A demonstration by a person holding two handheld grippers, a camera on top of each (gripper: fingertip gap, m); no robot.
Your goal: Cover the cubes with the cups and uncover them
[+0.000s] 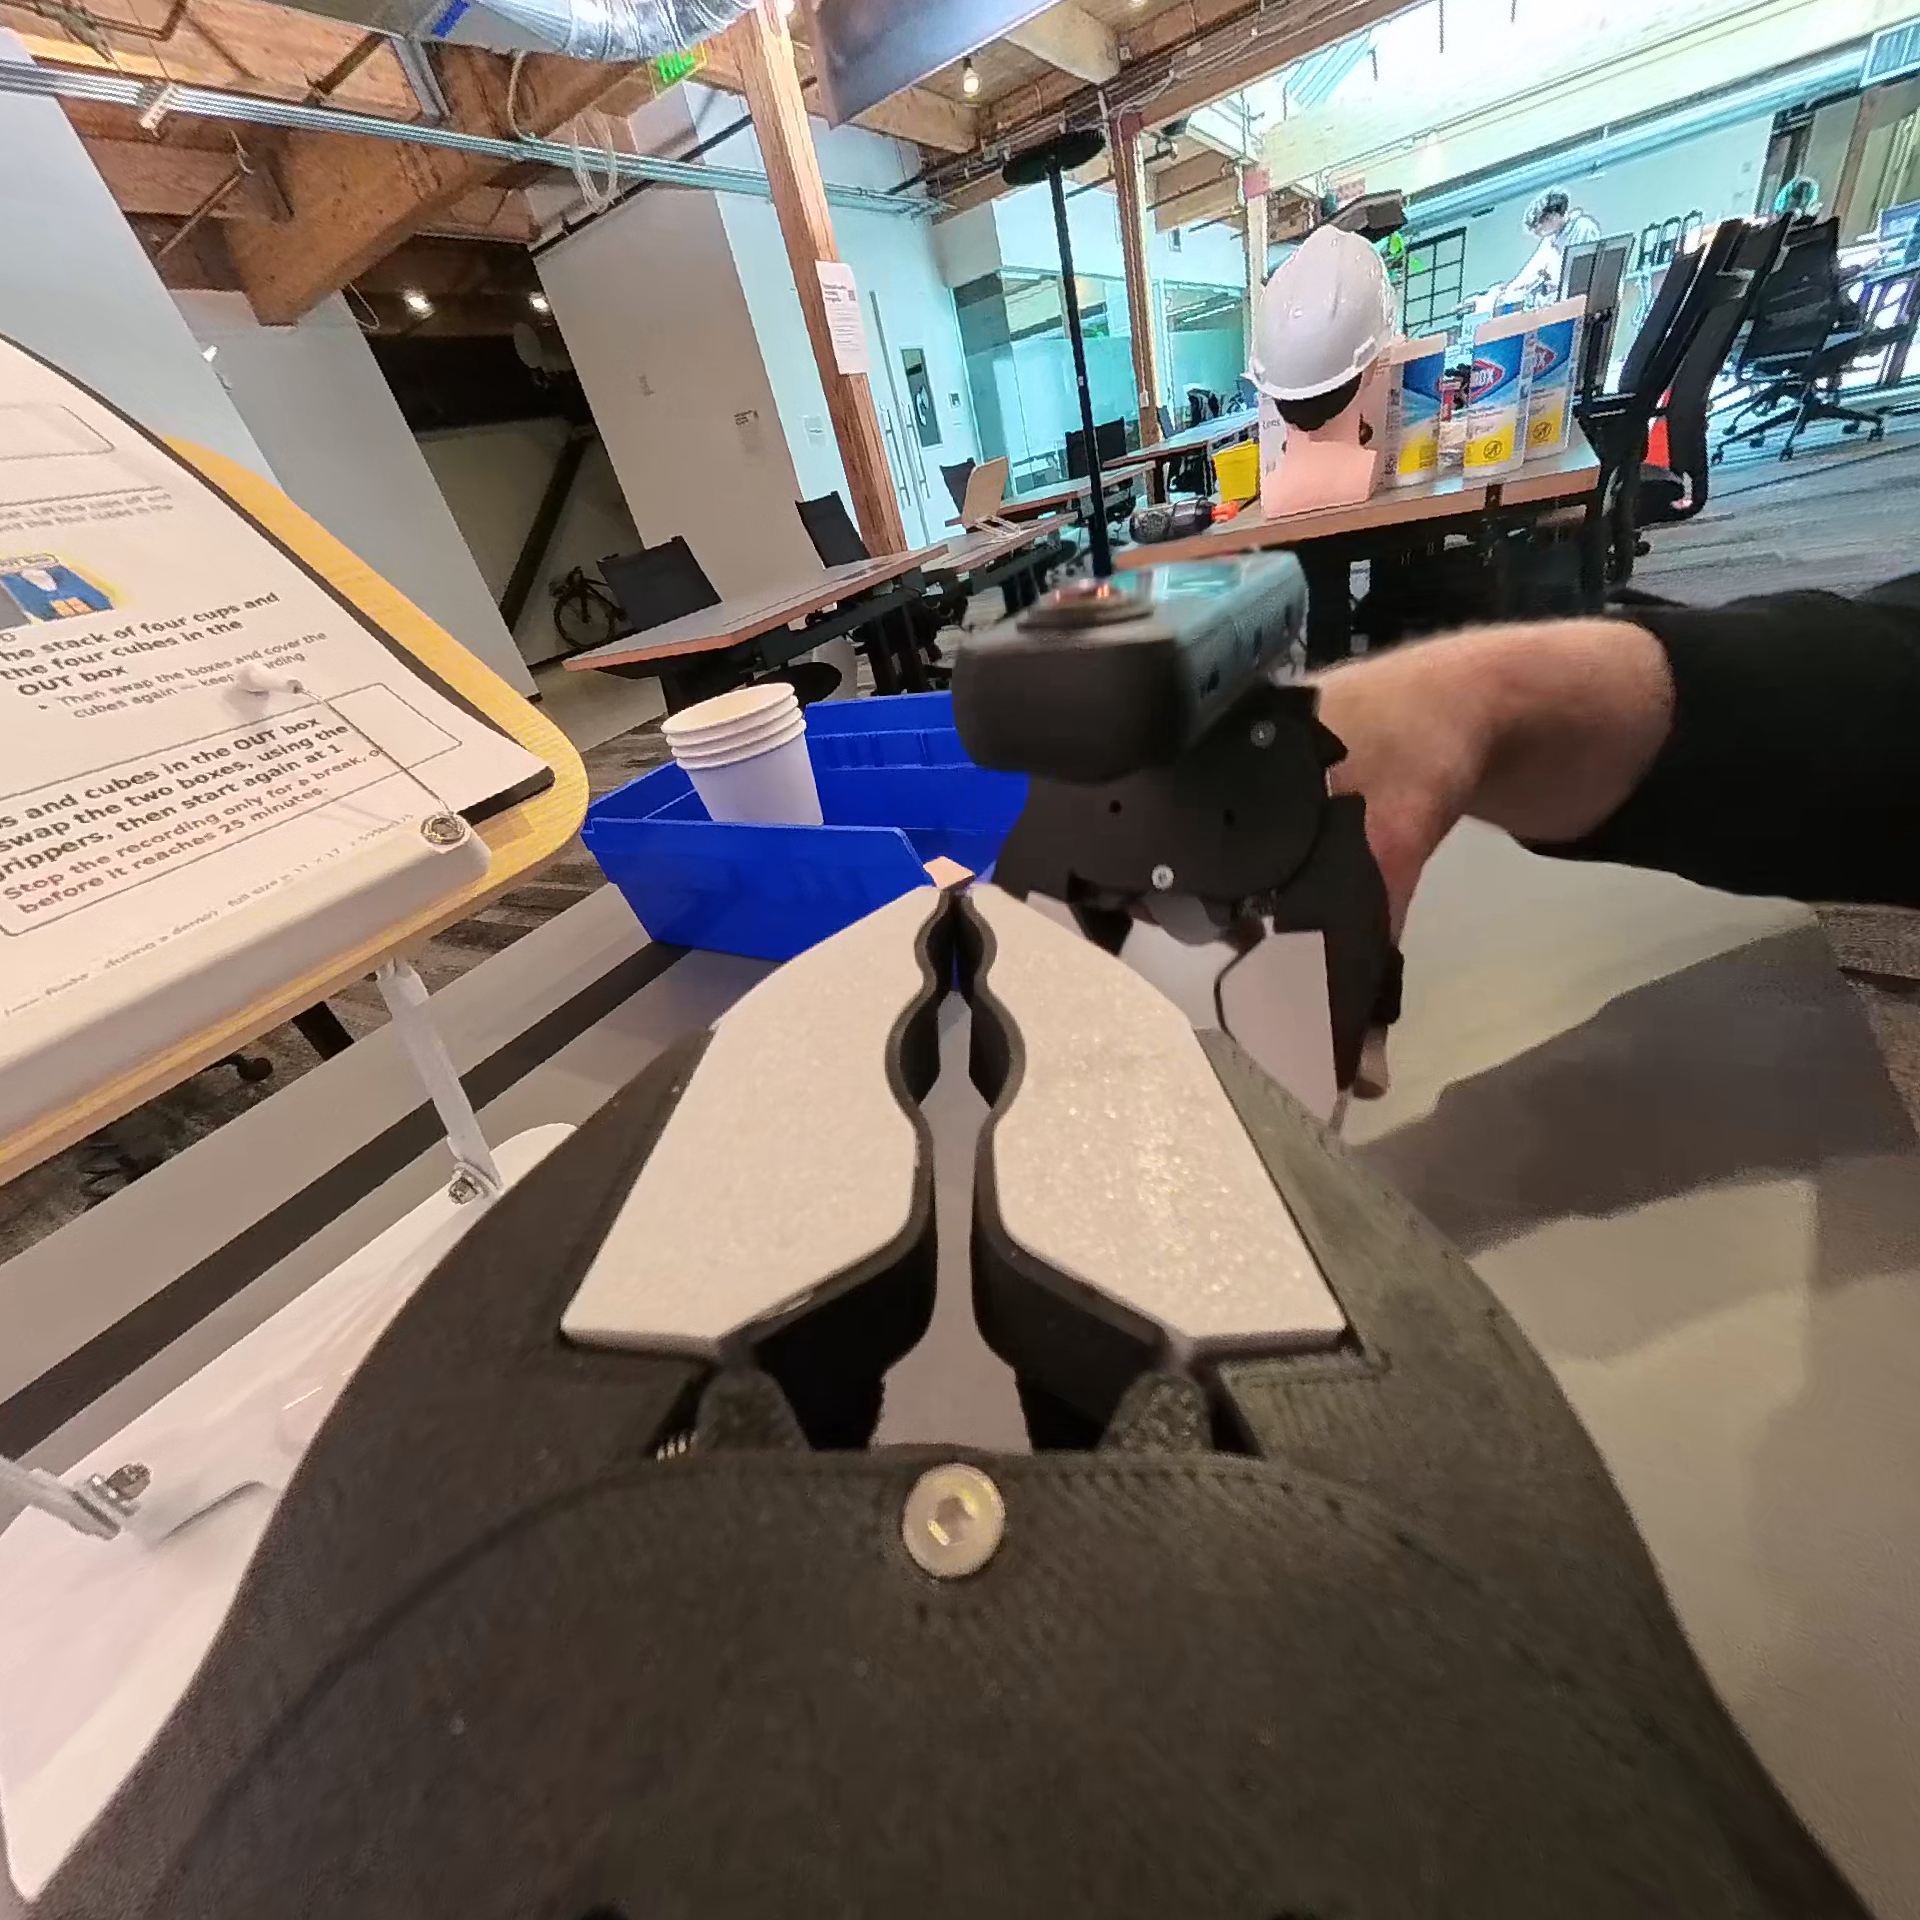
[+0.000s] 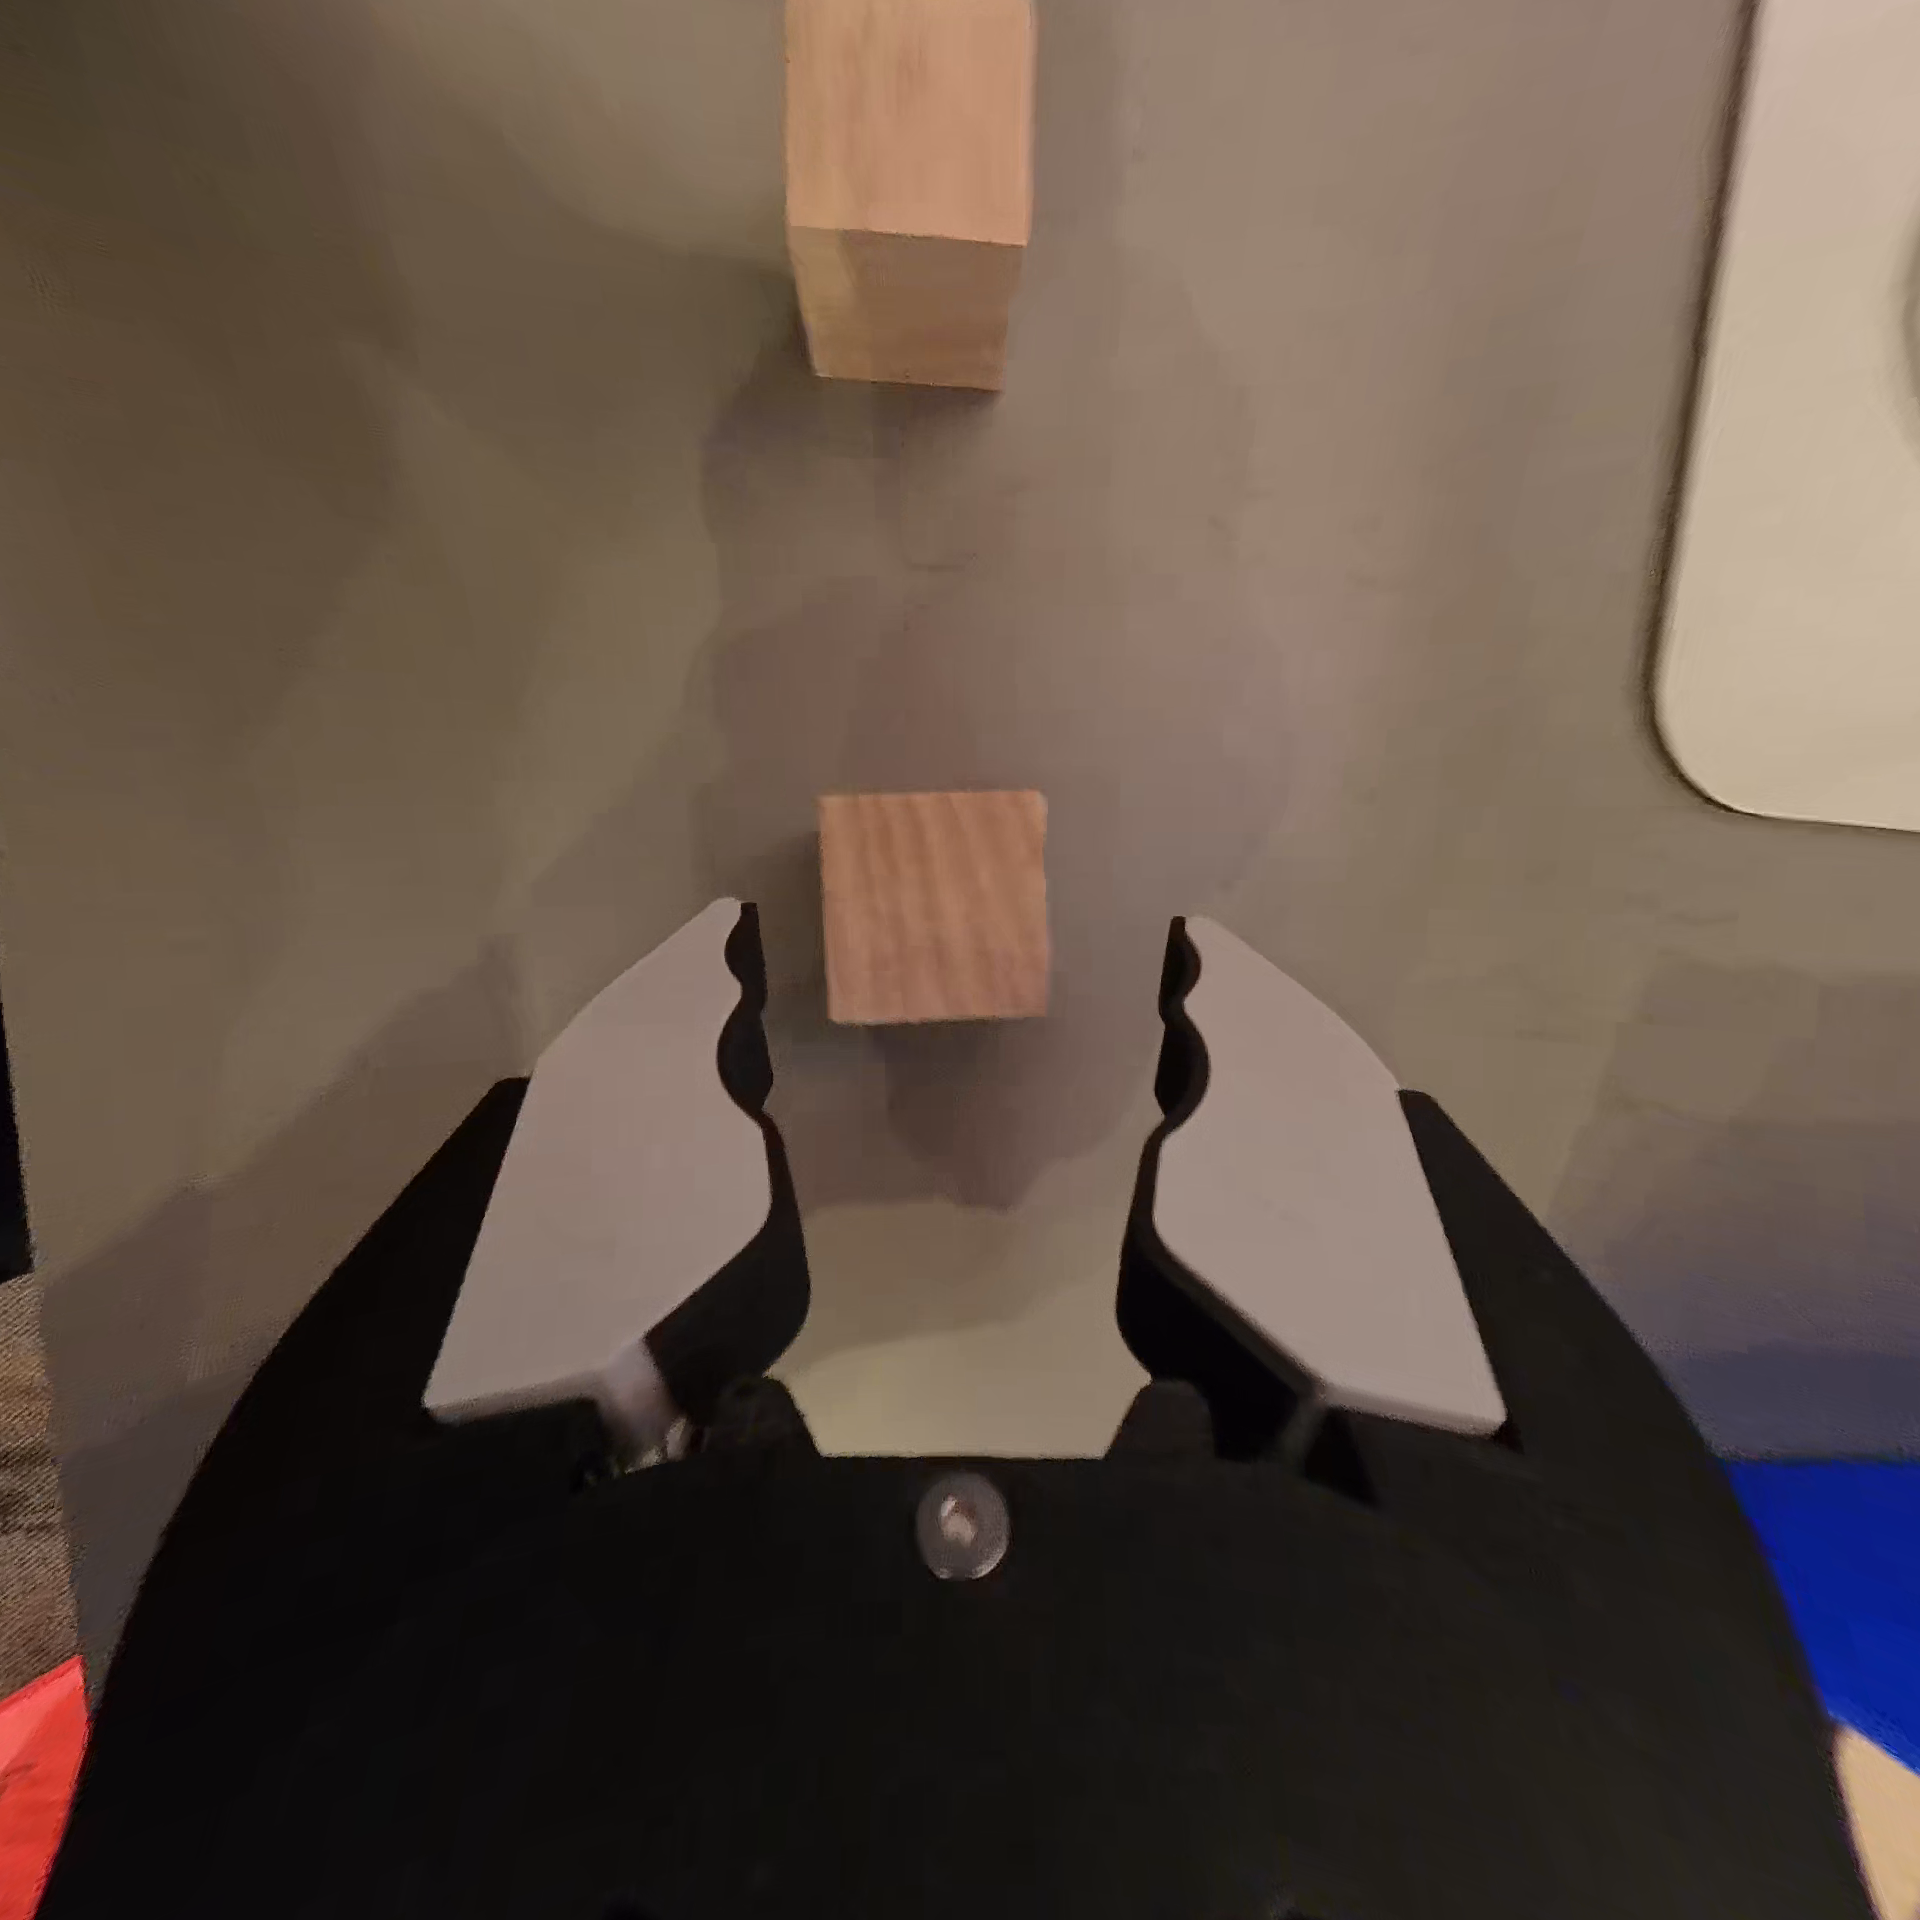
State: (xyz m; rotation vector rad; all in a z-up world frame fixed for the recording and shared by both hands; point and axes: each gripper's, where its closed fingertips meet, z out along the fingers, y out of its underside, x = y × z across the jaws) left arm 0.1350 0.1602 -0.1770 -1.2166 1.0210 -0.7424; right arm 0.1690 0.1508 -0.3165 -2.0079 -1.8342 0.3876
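Cubes first, honestly. In the right wrist view we've got the right gripper (image 2: 961, 925) pointing down at the grey tabletop (image 2: 364, 623) with its fingers spread wide and nothing between them. A small pale wooden cube (image 2: 933, 904) sits on the table just past the tips, and a second wooden cube (image 2: 906, 197) is lined up farther along, well apart from it. Both are plain light wood with visible grain and sharp edges, so they should sit flat and not roll.

The left gripper (image 1: 954, 914) is closed, empty, just hovering. The stack of white paper cups (image 1: 743, 753) stands upright in the blue plastic bin (image 1: 769, 883) at the table's far edge, nowhere near the cubes.

We'd say the covering hasn't started. Looks like cubes are being laid out, so we'd keep them spaced enough that cup rims won't bump, then peel one cup gently off the stack without crushing it.
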